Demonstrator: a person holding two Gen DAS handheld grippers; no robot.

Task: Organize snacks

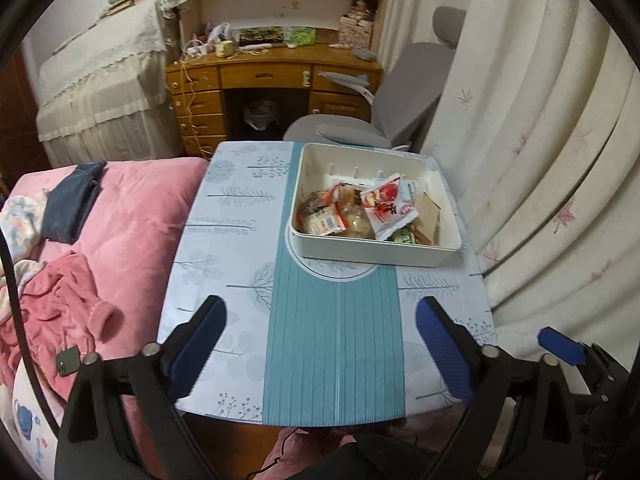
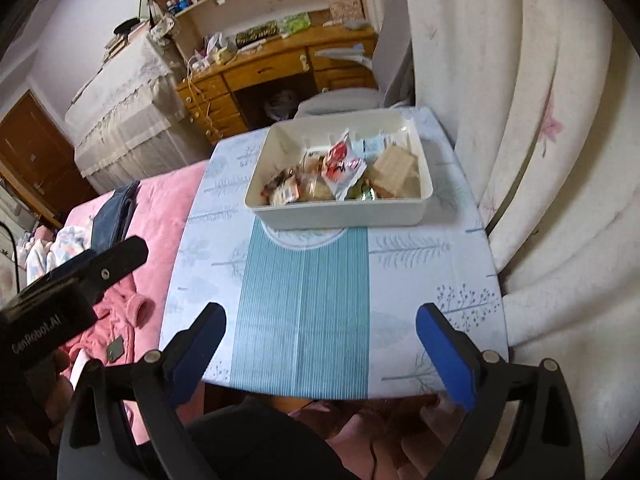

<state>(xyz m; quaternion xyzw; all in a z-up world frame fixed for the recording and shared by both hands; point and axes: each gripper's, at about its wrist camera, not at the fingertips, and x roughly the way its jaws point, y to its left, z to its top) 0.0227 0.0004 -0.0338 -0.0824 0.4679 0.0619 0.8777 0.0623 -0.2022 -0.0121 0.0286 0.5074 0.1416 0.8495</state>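
While the snacks (image 1: 360, 210) lie piled in the white box (image 1: 376, 254) at the tabletop's (image 1: 336, 340) far right, both the left gripper (image 1: 320, 344) and the right gripper (image 2: 320, 354) stand apart and empty; a careless reach may push the box off the edge.

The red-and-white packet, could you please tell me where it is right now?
In both wrist views the red-and-white packet lies in the white bin at the table's far right, atop other snacks.
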